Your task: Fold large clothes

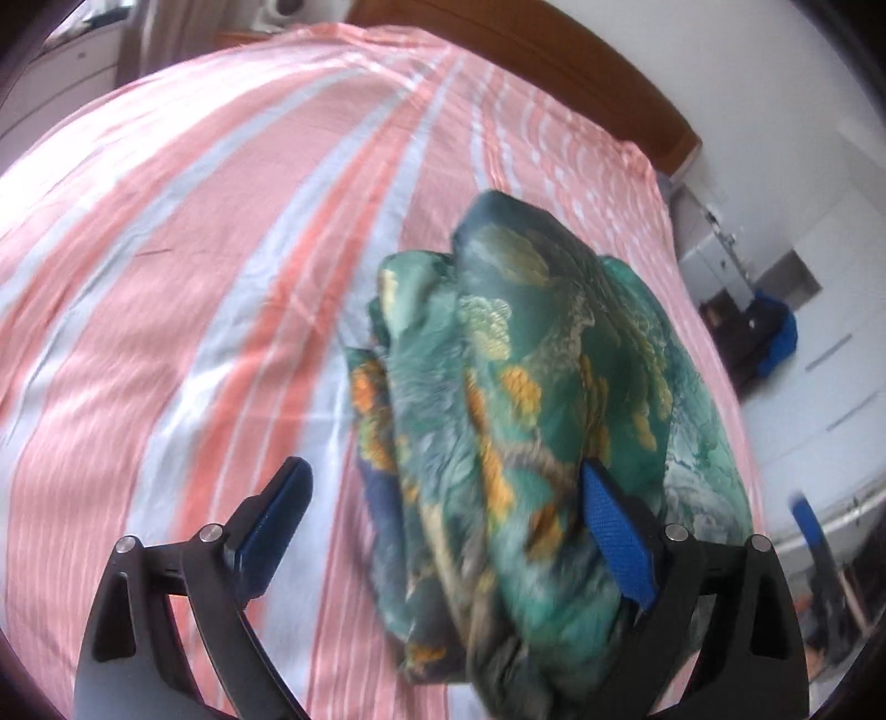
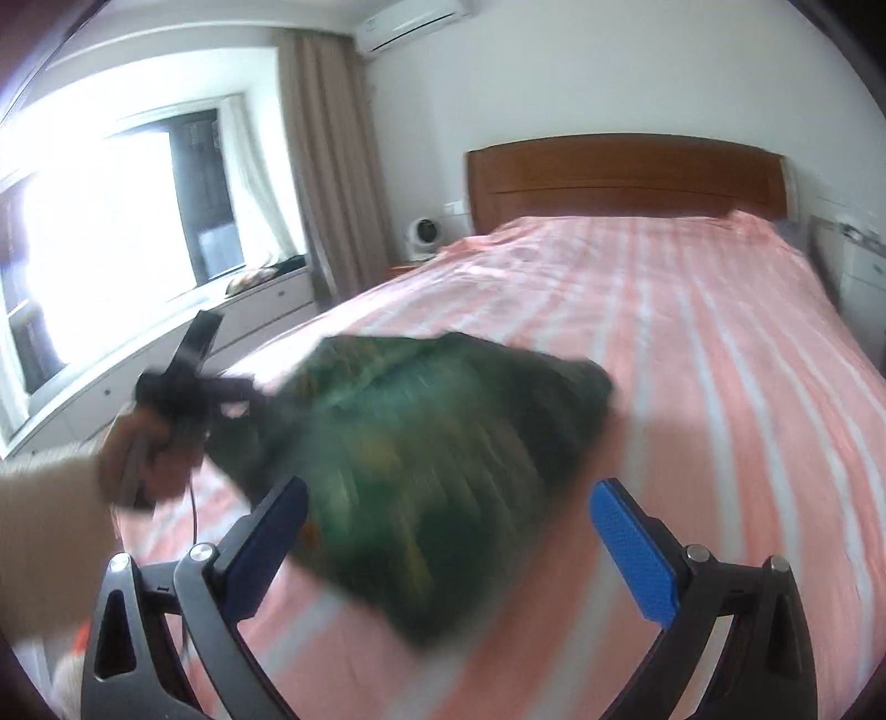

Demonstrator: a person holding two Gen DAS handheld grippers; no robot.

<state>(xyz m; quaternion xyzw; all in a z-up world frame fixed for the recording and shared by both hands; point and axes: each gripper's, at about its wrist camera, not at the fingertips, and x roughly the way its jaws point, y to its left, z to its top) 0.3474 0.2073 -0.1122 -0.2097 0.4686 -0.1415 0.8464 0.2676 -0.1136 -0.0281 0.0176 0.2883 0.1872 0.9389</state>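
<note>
Green printed garment (image 1: 515, 421) bunched in a thick bundle on the striped bedsheet (image 1: 166, 310), toward the foot edge. Left gripper (image 1: 454, 515) spread wide, straddling the bundle; right gripper (image 2: 448, 526) likewise spread, holding nothing. Best pressed flat and squared before release, edges aligned.

Bed (image 2: 692, 354) as landmark: pink-and-white striped sheet (image 1: 221, 249) covers it. Wooden headboard (image 2: 626, 177) at far end, against white wall. Small white round-faced appliance (image 2: 423, 238) just left of headboard, on low stand. Air conditioner (image 2: 412, 22) high on wall, above and left of headboard. Beige curtain (image 2: 326, 166) left of bed, beside bright window (image 2: 111, 221). White drawer unit (image 2: 266, 304) under window, along bed's left side. Blue item (image 1: 778, 338) on floor off bed's right side, blurred.
</note>
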